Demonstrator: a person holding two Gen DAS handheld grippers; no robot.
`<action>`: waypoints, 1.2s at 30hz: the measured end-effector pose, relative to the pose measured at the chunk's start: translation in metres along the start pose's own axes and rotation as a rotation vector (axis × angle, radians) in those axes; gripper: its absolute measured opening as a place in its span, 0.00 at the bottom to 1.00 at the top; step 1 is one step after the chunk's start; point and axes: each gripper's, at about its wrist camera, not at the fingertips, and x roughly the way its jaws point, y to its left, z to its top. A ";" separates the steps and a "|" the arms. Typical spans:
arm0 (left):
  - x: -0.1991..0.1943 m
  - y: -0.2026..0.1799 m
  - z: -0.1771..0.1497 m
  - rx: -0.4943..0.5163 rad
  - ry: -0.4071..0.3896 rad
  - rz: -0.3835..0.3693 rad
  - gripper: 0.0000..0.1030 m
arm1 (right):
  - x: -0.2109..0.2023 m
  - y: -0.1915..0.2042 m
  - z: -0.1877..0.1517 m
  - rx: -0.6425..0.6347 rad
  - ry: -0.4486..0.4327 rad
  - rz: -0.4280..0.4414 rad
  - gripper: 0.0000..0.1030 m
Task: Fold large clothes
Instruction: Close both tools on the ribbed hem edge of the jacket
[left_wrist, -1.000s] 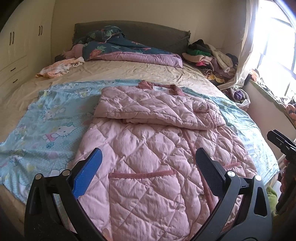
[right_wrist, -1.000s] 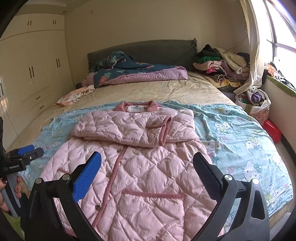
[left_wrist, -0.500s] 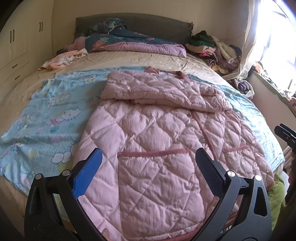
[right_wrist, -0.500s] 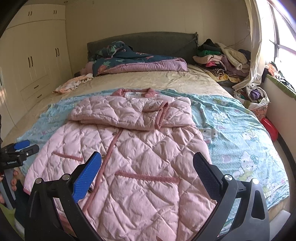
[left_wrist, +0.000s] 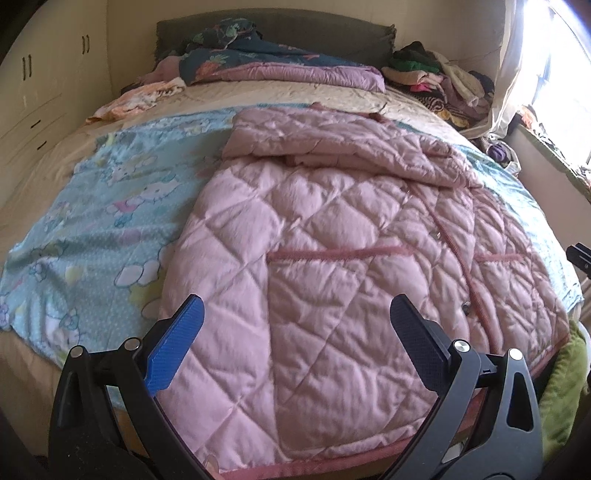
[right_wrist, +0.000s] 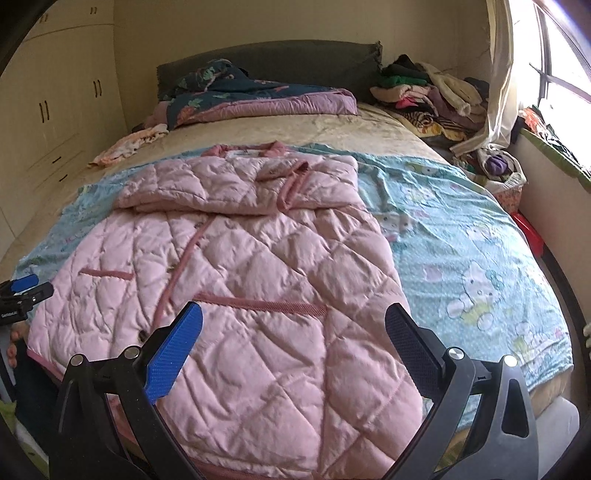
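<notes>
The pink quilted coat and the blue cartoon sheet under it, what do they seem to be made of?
The pink quilted coat looks like padded fabric with a slight sheen, possibly polyester: diamond stitching puffs up between the seams and catches the light. The blue cartoon sheet looks like thin, matte printed cotton or a blend; it lies flat with fine wrinkles.

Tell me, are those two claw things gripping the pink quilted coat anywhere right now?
No. The left gripper and right gripper are both open above the pink quilted coat's lower part, with nothing between their fingers.
</notes>
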 end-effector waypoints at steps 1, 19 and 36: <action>0.001 0.002 -0.002 -0.001 0.005 0.004 0.92 | 0.001 -0.003 -0.002 0.004 0.004 -0.004 0.96; 0.013 0.062 -0.039 -0.134 0.101 0.019 0.92 | 0.014 -0.045 -0.035 0.057 0.085 -0.067 0.96; 0.020 0.067 -0.062 -0.164 0.154 -0.075 0.67 | 0.020 -0.080 -0.068 0.150 0.188 -0.038 0.96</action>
